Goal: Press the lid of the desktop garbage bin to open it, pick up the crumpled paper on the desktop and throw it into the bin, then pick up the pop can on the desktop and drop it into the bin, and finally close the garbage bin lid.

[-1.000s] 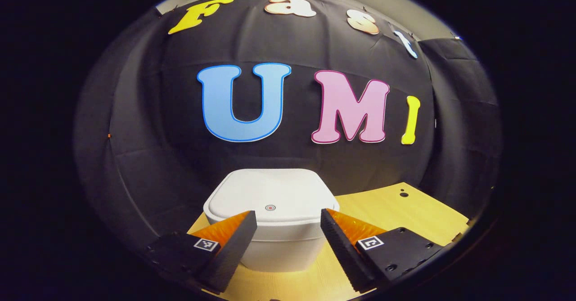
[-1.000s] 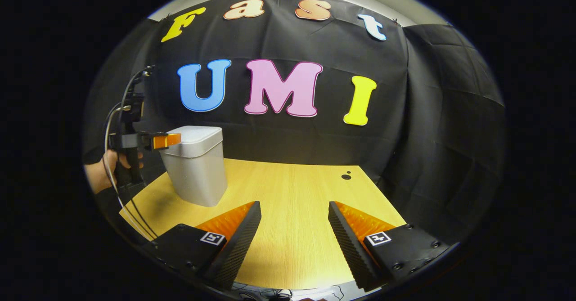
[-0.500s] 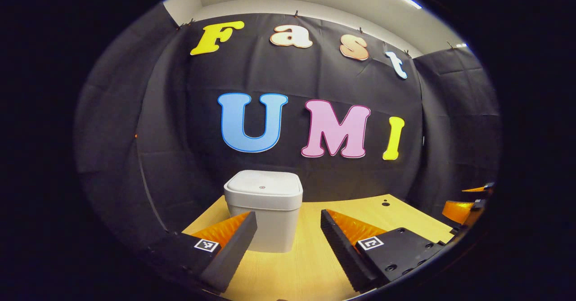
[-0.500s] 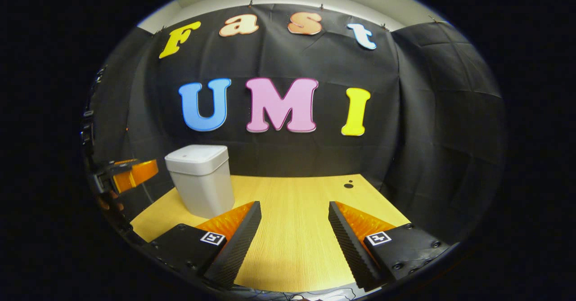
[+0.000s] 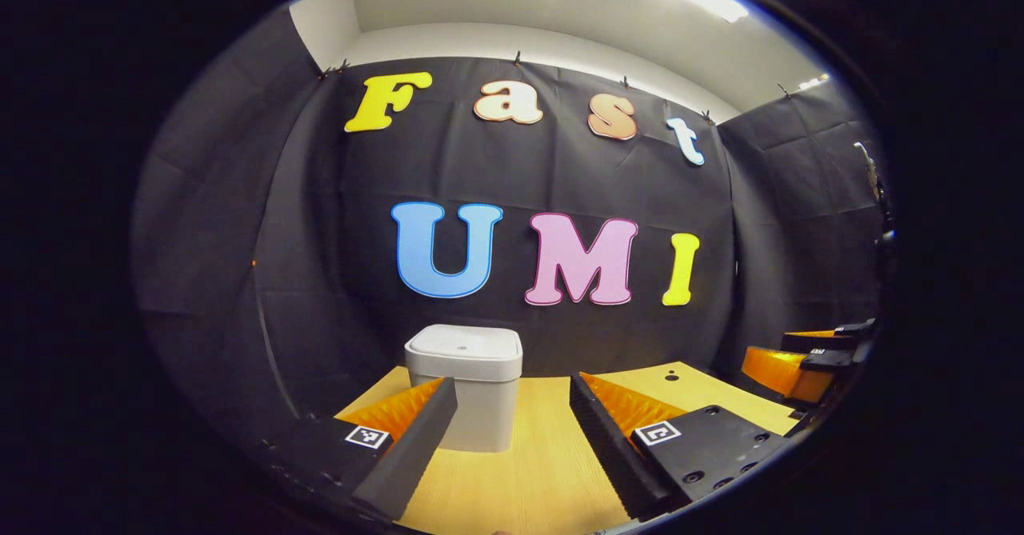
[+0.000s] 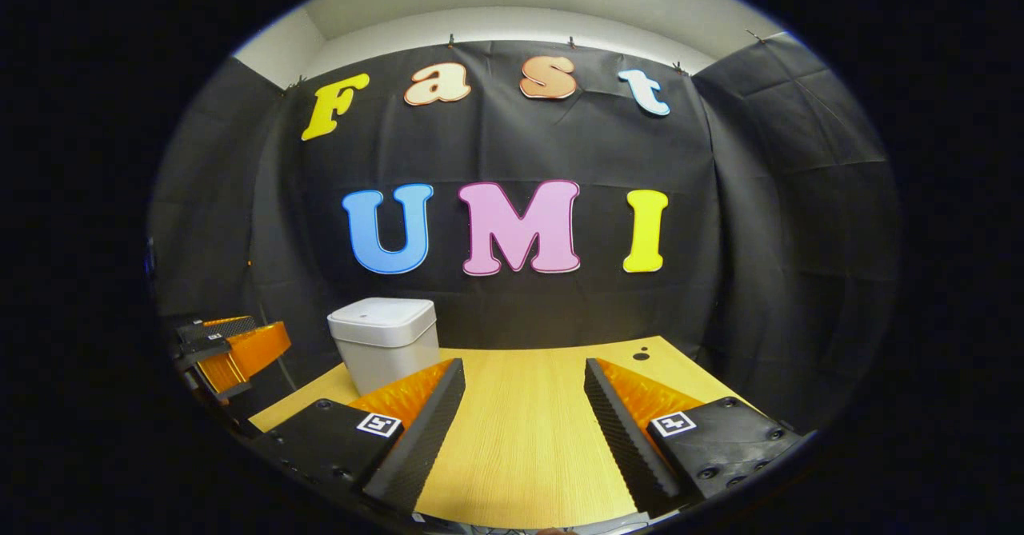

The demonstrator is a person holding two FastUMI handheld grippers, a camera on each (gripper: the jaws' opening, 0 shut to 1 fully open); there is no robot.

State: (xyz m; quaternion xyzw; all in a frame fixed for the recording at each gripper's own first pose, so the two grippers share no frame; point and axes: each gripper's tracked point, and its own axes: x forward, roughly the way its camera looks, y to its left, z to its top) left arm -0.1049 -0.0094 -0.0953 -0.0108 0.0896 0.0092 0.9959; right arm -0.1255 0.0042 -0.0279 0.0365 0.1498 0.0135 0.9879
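- My left gripper [image 5: 512, 415]: fingers spread, grasping nothing.
- My right gripper [image 6: 524, 407]: fingers spread, empty too.
- Bin [image 5: 465, 395] upright at bench [image 6: 520, 439] back-left, lid [image 5: 464, 343] down, well apart from both grippers.

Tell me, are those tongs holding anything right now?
No. The left tongs and right tongs are both open with nothing between them; the bin stands untouched, lid closed.

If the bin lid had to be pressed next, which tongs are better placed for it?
Left, probably. In the left gripper view the bin stands straight ahead of the open left tongs. In the right gripper view it sits off to the left of the open right tongs.
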